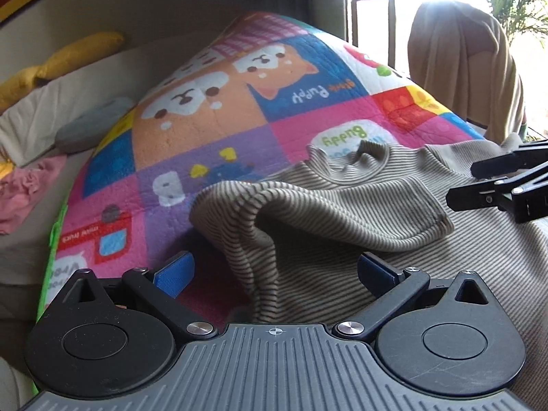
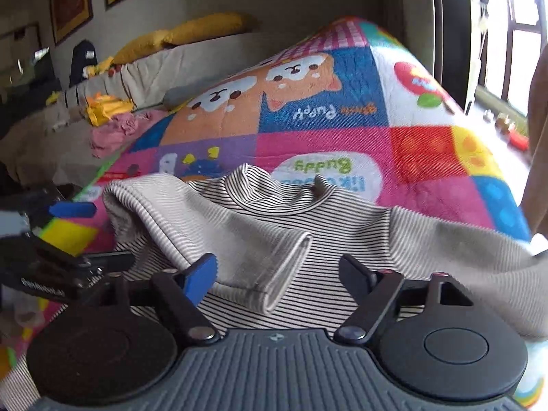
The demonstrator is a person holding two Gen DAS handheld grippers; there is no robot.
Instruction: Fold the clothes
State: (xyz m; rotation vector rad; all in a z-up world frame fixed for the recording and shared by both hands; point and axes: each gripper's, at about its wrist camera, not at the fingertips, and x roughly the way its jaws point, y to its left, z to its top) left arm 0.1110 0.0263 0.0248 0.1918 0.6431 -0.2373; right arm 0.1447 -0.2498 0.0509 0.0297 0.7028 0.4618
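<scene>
Lying on the patchwork quilt (image 1: 212,126), the striped top (image 1: 359,205) fills the near right of the left wrist view, its neckline toward the far side and one sleeve (image 1: 308,212) folded across the chest. Bare quilt stays free to the left and beyond the neckline, up to the green border (image 1: 56,226) and the beige mattress (image 1: 44,157). A pink cloth (image 1: 24,191) and a grey cushion (image 1: 89,126) sit near that border. Pointing downward over the garment's left flank, the left gripper (image 1: 274,270) has its jaws wide apart, blue pads clear of the ribbed fabric below. At the right margin, black fingers of the right gripper (image 1: 493,185) hang over the shoulder area.

Right wrist view: the right gripper (image 2: 277,277) tilts down over the sleeve cuff (image 2: 274,284); its jaws stand partly spread with the cuff lying between and below them, and no pad visibly presses the cloth. The knit shows fine dark and pale stripes with a soft rolled hem. Open quilt (image 2: 376,102) extends ahead to its far edge. The left gripper (image 2: 68,210) appears blurred at the left margin.
</scene>
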